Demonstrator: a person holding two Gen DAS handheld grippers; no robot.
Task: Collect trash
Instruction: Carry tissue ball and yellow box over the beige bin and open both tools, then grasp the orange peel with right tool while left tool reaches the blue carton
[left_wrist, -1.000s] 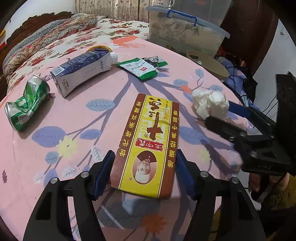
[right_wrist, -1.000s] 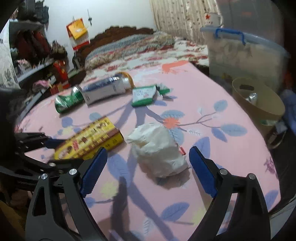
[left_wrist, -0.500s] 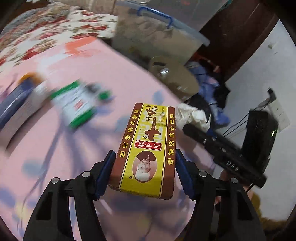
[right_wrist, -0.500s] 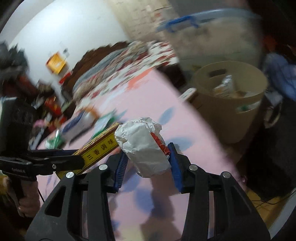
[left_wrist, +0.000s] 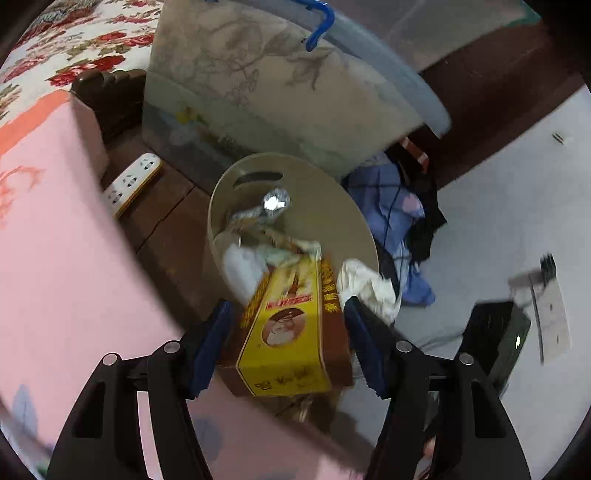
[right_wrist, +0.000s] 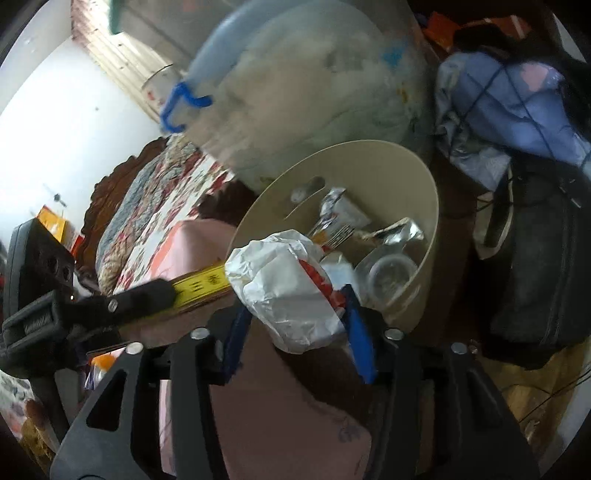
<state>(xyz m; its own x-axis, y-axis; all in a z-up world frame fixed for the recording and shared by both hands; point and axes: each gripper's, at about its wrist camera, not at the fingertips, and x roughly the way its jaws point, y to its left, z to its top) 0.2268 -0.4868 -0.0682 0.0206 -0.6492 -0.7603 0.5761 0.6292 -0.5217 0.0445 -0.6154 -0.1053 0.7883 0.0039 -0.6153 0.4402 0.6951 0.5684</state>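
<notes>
My left gripper (left_wrist: 288, 328) stands open around a yellow and brown carton (left_wrist: 291, 332), which tilts nose-down over the rim of a beige trash bin (left_wrist: 343, 206); there is a gap between each blue pad and the carton. My right gripper (right_wrist: 295, 314) is shut on a crumpled white paper wad (right_wrist: 284, 291) and holds it at the near rim of the same bin (right_wrist: 428, 236). The wad also shows in the left wrist view (left_wrist: 369, 288). The carton's yellow edge (right_wrist: 203, 282) and the left gripper (right_wrist: 122, 302) show in the right wrist view.
The bin holds foil wrappers (right_wrist: 399, 232) and a clear lid (right_wrist: 391, 273). A clear storage box with a blue latch (left_wrist: 280, 92) stands behind it. A power strip (left_wrist: 133, 181) lies on the dark wood. Blue clothing (left_wrist: 402, 221) is heaped on the floor. The pink table (left_wrist: 55, 258) is at left.
Both grippers have swung from over the pink table to the bin. The left jaws have opened and the carton tips down toward the bin. The right gripper still holds the wad.
</notes>
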